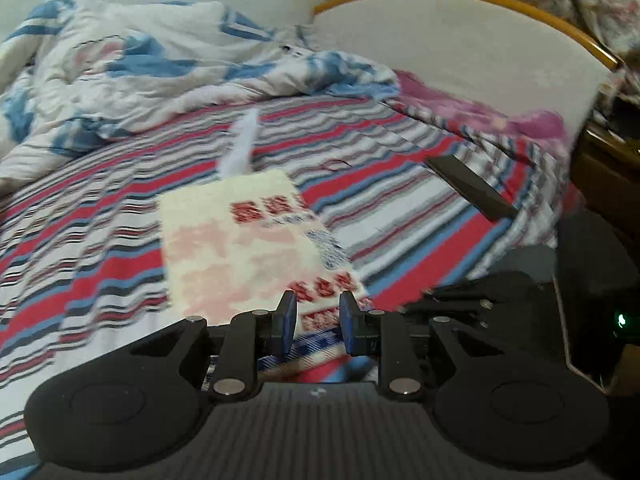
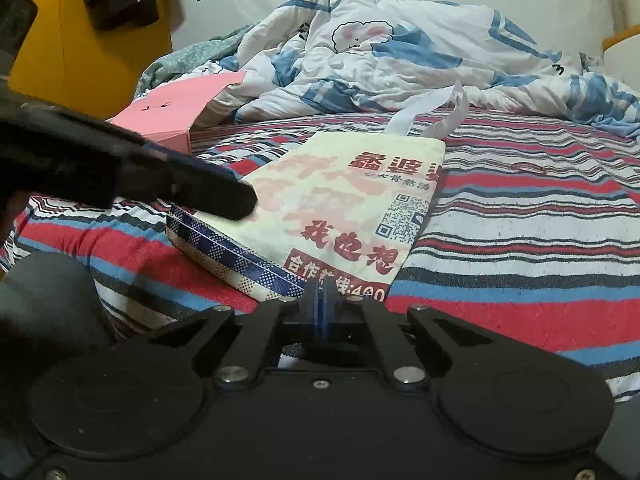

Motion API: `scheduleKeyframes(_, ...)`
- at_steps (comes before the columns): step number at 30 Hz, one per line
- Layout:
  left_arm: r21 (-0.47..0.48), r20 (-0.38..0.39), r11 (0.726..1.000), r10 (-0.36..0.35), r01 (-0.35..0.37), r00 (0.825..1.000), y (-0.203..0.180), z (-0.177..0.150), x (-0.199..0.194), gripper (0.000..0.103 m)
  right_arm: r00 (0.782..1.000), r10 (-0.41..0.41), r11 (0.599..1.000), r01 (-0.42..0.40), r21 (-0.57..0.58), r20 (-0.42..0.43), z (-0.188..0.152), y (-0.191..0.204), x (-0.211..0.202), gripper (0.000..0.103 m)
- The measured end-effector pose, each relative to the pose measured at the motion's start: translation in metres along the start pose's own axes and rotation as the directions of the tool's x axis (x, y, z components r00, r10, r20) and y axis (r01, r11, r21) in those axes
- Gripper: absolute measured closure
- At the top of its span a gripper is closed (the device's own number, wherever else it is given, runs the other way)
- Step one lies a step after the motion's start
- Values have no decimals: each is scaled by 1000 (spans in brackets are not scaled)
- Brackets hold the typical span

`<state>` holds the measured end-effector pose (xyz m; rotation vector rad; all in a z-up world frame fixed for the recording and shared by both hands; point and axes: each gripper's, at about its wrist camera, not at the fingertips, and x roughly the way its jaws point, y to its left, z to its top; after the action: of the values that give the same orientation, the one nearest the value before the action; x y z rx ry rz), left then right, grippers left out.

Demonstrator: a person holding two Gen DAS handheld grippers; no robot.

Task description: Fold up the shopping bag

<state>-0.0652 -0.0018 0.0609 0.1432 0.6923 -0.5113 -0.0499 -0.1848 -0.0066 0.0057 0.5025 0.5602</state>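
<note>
A cream shopping bag with red print and a blue checked bottom band lies flat on the striped bed, its white handles pointing away. My left gripper is open over the bag's near edge, jaws apart on either side of it. In the right wrist view the bag lies just ahead, handles at its far end. My right gripper is shut at the bag's near corner; whether cloth is pinched is hidden. The left gripper's fingers reach in over the bag's left corner.
A striped red, blue and white sheet covers the bed. A crumpled white and blue duvet lies at the back. A pink box sits at the far left. A dark flat bar lies right of the bag. A white headboard stands behind.
</note>
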Motion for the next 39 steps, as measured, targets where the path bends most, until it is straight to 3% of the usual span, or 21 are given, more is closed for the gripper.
scheduleKeyframes(3, -7, -46, 999, 48, -48, 998, 7, -12, 14, 81, 1000, 4, 1000, -4, 3, -2, 0, 0, 0, 103)
scheduleKeyframes(7, -80, -24, 993, 80, -82, 996, 26, -21, 16, 81, 1000, 3, 1000, -3, -1, -4, -1, 3, 0, 103)
scheduleKeyframes(9, -59, -32, 989, 131, -133, 991, 30, -22, 16, 81, 1000, 2, 1000, -2, -4, -5, -1, 4, 0, 103)
scheduleKeyframes(13, -92, -37, 988, 123, -126, 992, 42, -26, 9, 81, 1000, 4, 1000, -4, -2, -6, -1, 4, 1, 103)
scheduleKeyframes(16, -97, -42, 980, 167, -171, 985, 45, -31, 5, 82, 1000, 5, 1000, -5, 0, -7, -1, 3, 2, 103)
scheduleKeyframes(20, -160, -41, 977, 137, -142, 990, 56, -35, 3, 81, 1000, 4, 1000, -4, -3, -8, -1, 2, 4, 103)
scheduleKeyframes(24, -95, 2, 980, 177, -176, 984, 38, -16, -11, 81, 1000, 13, 1000, -12, 8, -20, 2, 0, 4, 103)
scheduleKeyframes(26, -71, 58, 986, 153, -149, 987, 27, -4, -23, 81, 999, 18, 1000, -18, 17, -26, 3, -2, 4, 103)
scheduleKeyframes(29, -33, 62, 994, 102, -101, 993, 15, 1, -21, 81, 999, 23, 1000, -22, 10, -35, 4, -2, 5, 103)
scheduleKeyframes(33, -29, -44, 995, 99, -100, 994, 18, -13, 10, 81, 998, 31, 999, -31, -10, -48, 6, -1, 4, 103)
scheduleKeyframes(39, -94, -70, 992, 75, -81, 995, 31, -18, 20, 82, 997, 60, 998, -62, -31, -53, 13, -1, -7, 103)
